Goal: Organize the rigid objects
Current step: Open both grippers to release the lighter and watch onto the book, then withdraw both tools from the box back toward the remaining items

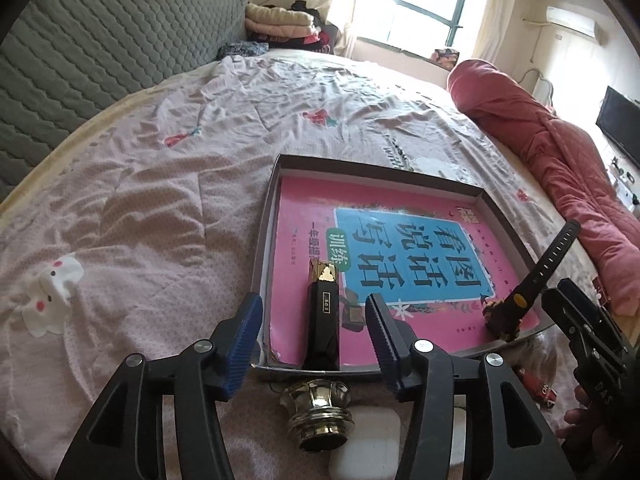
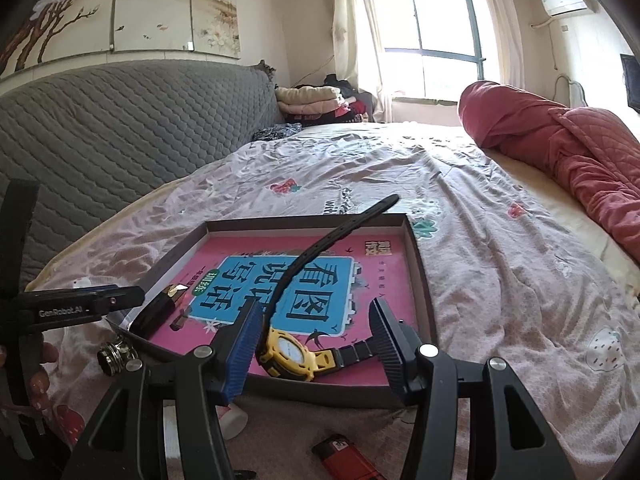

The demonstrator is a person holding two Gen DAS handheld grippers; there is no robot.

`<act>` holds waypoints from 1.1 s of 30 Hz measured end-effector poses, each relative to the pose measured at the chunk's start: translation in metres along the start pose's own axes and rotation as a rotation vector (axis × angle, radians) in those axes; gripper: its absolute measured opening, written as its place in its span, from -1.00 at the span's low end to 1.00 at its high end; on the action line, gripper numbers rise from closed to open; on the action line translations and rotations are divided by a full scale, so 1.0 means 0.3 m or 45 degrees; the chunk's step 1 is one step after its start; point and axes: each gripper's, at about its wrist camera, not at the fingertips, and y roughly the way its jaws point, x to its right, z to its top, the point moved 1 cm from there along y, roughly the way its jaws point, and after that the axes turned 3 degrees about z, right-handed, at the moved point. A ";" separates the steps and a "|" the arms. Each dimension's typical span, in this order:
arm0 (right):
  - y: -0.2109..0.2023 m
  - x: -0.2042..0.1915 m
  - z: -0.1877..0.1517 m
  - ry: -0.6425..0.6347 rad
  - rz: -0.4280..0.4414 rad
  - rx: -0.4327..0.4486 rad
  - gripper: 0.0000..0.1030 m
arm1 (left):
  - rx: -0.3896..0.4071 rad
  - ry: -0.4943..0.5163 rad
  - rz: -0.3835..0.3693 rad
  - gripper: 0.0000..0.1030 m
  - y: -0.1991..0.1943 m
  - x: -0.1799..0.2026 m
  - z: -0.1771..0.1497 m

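Left gripper (image 1: pixel 314 330) at 6 o'clock, jaws apart, nothing between the pads; its blue fingertips (image 1: pixel 245 334) flank the near edge of a shallow cardboard tray (image 1: pixel 266 216). In the tray lies a pink book (image 1: pixel 400 216); on it, just beyond the gripper, a black and gold lipstick (image 1: pixel 322 320). At 4 o'clock, a yellow watch (image 1: pixel 520 300) with black strap raised. At 6 o'clock, outside the tray, a brass cap (image 1: pixel 316 412) beside a white case (image 1: pixel 368 440). The second gripper (image 1: pixel 588 328) enters at 4 o'clock. All rest on a pink bedspread (image 1: pixel 160 200).
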 end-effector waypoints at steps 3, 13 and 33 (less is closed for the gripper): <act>-0.017 0.007 0.000 0.011 -0.013 0.011 0.07 | 0.018 0.008 0.004 0.15 -0.020 0.000 0.003; -0.074 0.037 0.001 0.058 -0.044 0.046 0.07 | 0.064 -0.015 0.017 0.20 -0.096 -0.029 0.019; -0.201 0.020 -0.007 0.094 -0.080 0.082 0.07 | 0.125 -0.023 0.019 0.30 -0.248 -0.057 0.034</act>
